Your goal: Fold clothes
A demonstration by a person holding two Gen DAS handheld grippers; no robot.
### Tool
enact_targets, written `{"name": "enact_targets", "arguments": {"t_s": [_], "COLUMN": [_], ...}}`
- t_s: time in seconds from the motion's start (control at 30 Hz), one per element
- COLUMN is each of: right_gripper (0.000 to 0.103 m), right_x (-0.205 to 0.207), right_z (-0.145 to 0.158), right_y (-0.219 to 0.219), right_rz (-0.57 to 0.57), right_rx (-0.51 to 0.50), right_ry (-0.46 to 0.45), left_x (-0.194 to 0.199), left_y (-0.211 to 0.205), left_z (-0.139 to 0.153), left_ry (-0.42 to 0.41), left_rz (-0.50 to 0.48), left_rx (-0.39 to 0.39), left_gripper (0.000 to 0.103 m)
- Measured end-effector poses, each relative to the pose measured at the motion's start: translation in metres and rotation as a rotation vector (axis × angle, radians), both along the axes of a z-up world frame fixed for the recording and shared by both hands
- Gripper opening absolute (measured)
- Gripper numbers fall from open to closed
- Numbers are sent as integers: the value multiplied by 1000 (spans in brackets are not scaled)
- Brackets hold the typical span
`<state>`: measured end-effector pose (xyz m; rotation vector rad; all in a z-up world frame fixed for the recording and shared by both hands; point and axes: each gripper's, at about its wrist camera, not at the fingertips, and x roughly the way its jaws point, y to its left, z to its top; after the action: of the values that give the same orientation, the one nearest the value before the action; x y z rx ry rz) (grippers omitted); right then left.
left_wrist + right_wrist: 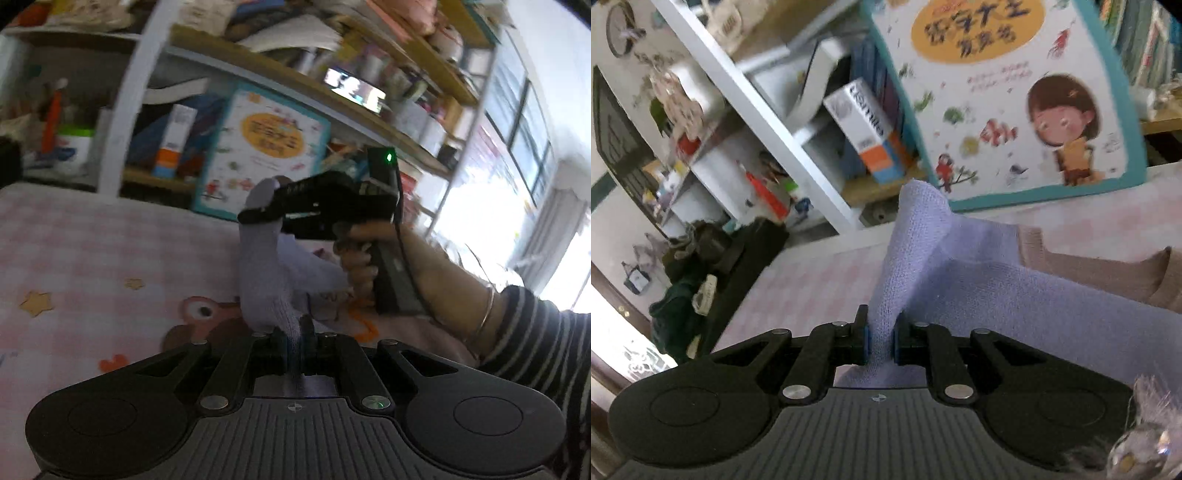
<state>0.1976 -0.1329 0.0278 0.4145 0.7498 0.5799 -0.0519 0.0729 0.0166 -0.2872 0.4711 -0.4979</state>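
The person's bare right hand (364, 254), with one thin metal bangle (484, 317) at the wrist and a black-and-white striped sleeve (532, 343) behind it, is gripping the handle of the black right gripper (258, 210) and holding it level, raised above the bed. Its narrow jaws are pinching one end of a single lavender ribbed-knit garment (273, 273), soft and finely looped in texture. The left gripper (293, 336) is sitting lower and nearer, its jaws nearly closed and clamping the other end of the same knit, so the cloth is hanging stretched between the two tools above the pink checked bedsheet (92, 251), which is printed with gold stars and a brown cartoon animal. In the right wrist view the right gripper (881, 341) is squeezing a bunched fold of the lavender knit (1015, 291) between blue pads. Behind, one large teal-bordered children's picture book (1015, 92) is leaning against cluttered white-framed wooden shelves (757, 107).
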Motion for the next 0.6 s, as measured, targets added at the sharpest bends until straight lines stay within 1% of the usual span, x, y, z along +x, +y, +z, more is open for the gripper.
{"name": "enact_targets", "arguments": {"t_s": [0.1,0.17,0.23,0.3,0.37,0.4,0.43,0.47,0.5,0.53,0.6], "right_gripper": [11,11,13,17,27,39,44,44,44,46,48], "right_x": [11,12,17,17,11,6,-1,-10,-19,-28,-50], "right_z": [-1,0,-8,-17,-19,-19,-15,-11,-7,-2,6], "right_y": [15,22,30,31,28,24,20,15,11,6,-7], "right_rz": [11,39,71,86,91,93,99,107,116,123,123], "right_rx": [-28,-64,-99,-106,-94,-84,-73,-77,-81,-89,-141], "right_ry": [-12,-30,-15,7,11,8,-2,-21,-39,-58,-102], "left_x": [-1,2,4,4,1,0,-1,-1,-1,-1,0], "left_y": [7,9,12,14,16,18,20,22,24,27,30], "left_z": [2,3,0,-1,-2,-2,-3,-3,-3,-3,-2], "left_ry": [10,23,35,41,44,48,52,56,59,61,65], "left_rz": [27,36,42,50,60,69,78,86,95,104,112], "left_rx": [18,36,46,49,48,46,43,42,41,41,37], "left_gripper": [6,7,7,9,12,17,23,27,33,36,37]}}
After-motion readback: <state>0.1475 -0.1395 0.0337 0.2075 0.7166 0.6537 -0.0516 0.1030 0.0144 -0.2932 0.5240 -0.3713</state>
